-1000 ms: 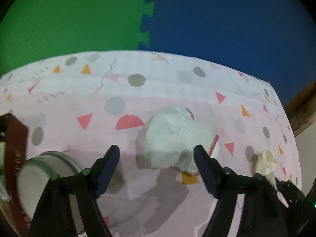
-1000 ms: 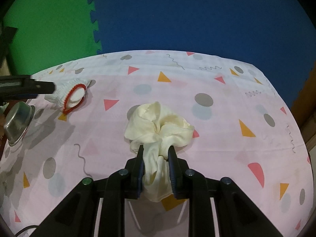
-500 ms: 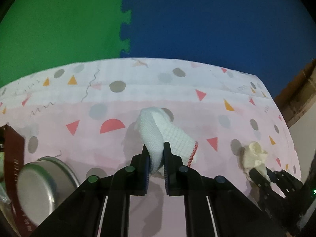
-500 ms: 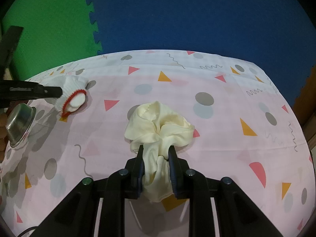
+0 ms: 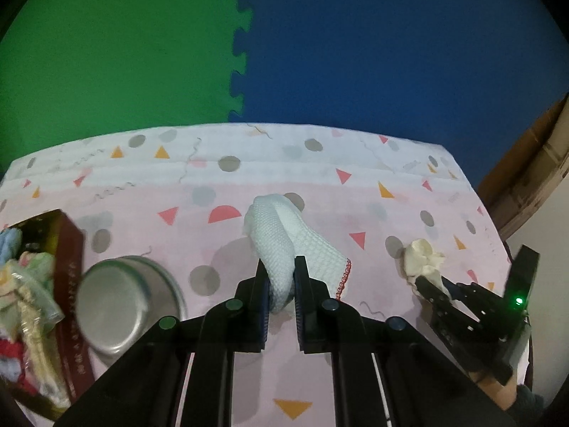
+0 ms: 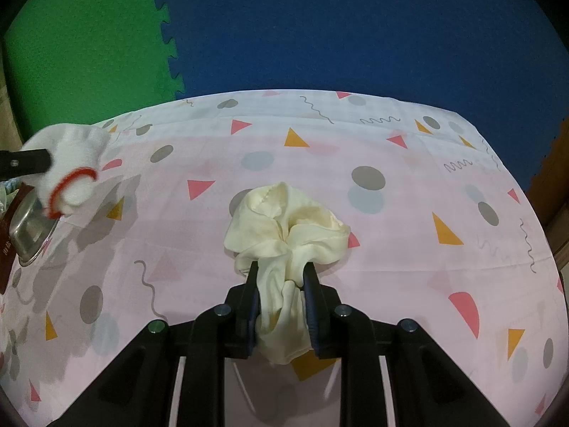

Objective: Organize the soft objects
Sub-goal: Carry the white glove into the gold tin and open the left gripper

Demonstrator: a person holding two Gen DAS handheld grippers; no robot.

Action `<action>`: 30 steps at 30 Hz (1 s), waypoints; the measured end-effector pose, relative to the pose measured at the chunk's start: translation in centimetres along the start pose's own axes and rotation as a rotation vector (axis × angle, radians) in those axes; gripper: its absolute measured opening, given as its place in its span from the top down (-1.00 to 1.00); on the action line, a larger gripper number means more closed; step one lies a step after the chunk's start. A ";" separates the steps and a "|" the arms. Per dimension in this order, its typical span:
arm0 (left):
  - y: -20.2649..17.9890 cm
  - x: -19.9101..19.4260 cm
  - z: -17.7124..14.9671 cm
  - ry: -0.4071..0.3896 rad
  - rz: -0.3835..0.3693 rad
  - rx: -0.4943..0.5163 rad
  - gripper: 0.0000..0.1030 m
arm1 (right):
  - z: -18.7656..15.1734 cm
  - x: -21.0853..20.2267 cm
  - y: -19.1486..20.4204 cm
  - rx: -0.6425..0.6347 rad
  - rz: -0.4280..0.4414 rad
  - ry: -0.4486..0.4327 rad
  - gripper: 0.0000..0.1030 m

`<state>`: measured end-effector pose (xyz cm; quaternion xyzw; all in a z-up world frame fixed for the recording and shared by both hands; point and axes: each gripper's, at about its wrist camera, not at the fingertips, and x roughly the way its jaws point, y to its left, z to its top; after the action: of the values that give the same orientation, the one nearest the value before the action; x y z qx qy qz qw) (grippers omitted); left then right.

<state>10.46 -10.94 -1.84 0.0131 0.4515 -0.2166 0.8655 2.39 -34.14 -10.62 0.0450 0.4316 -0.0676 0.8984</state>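
Observation:
My left gripper (image 5: 281, 267) is shut on a white knitted glove with a red cuff (image 5: 284, 235) and holds it lifted above the patterned tablecloth (image 5: 373, 213). The same glove (image 6: 71, 174) hangs at the far left of the right wrist view, clear of the cloth. My right gripper (image 6: 281, 270) is shut on a crumpled cream cloth (image 6: 284, 224) that rests on the tablecloth (image 6: 409, 249). The cream cloth (image 5: 423, 258) and the right gripper (image 5: 432, 284) also show at the right of the left wrist view.
A steel bowl (image 5: 124, 299) stands at the left, also seen in the right wrist view (image 6: 30, 227). Beside it is a dark red box (image 5: 67, 284) filled with soft items (image 5: 21, 284). Green and blue foam mats lie beyond the table's far edge.
My left gripper closed on the white glove and lifted it off the cloth, drifting left toward the bowl and box. My right gripper stayed shut on the cream cloth.

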 end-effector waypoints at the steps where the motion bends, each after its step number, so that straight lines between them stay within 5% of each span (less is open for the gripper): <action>1: 0.2 -0.7 -0.1 -0.008 0.013 0.001 0.81 | 0.0 0.0 0.0 0.000 0.000 0.000 0.56; 16: 9.9 -8.9 -1.0 -0.063 0.152 -0.131 0.81 | 0.0 0.0 0.0 -0.002 -0.003 0.000 0.56; 30: 20.4 -10.7 -0.4 -0.068 0.313 -0.262 0.80 | 0.0 -0.1 0.1 -0.007 -0.010 0.000 0.56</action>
<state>12.66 11.54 2.83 -0.0370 0.4390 -0.0193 0.8975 2.37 -34.04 -10.55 0.0396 0.4321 -0.0707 0.8982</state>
